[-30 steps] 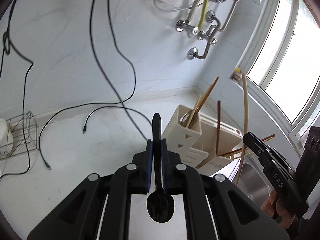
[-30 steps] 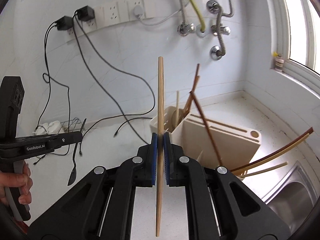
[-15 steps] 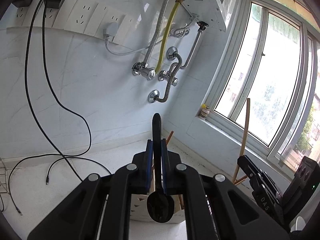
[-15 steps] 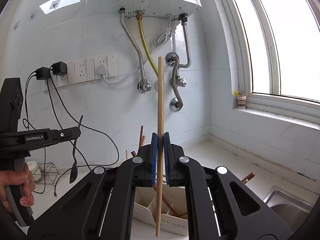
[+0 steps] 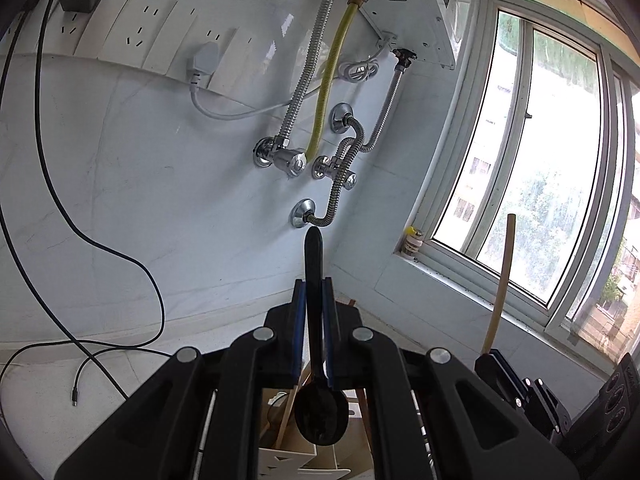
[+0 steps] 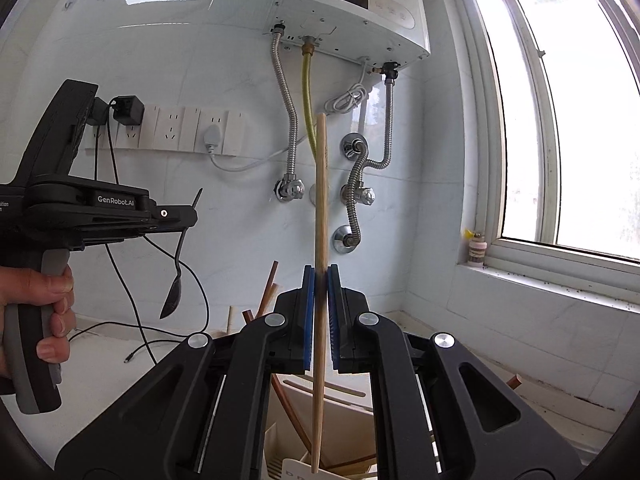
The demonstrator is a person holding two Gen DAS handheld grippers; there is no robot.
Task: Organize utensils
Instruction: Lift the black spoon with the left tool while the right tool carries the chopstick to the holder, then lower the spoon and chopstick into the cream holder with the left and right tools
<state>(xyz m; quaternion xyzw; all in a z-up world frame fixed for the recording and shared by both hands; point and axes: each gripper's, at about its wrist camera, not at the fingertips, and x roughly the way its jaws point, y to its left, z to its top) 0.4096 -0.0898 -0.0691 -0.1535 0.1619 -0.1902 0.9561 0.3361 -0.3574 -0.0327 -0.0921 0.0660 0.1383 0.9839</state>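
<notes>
Gripping left claw [image 5: 315, 312]: clamped on black plastic spoon [image 5: 319, 412], bowl toward camera.
Right claw [image 6: 319, 308]: clamped on pale wooden chopstick [image 6: 321, 216], upright.
Beige plastic utensil holder [image 6: 340, 408]: below both claws.

I'm working in a home kitchen corner. A white wall-mounted water heater [image 6: 352, 8] hangs on marble-look wall tiles [image 6: 192, 264], feeding corrugated metal hoses [image 6: 289, 120] and a yellow gas hose [image 6: 307, 96] down to chrome valves [image 6: 289, 191]. A row of wall sockets [image 6: 180, 130] carries plugs and black cables [image 5: 100, 248]. To my right a sliding window [image 6: 560, 120] sits over a grimy tiled sill [image 6: 552, 280]. Below me, a cream utensil holder [image 6: 340, 412] stands on the white table [image 5: 40, 408].
</notes>
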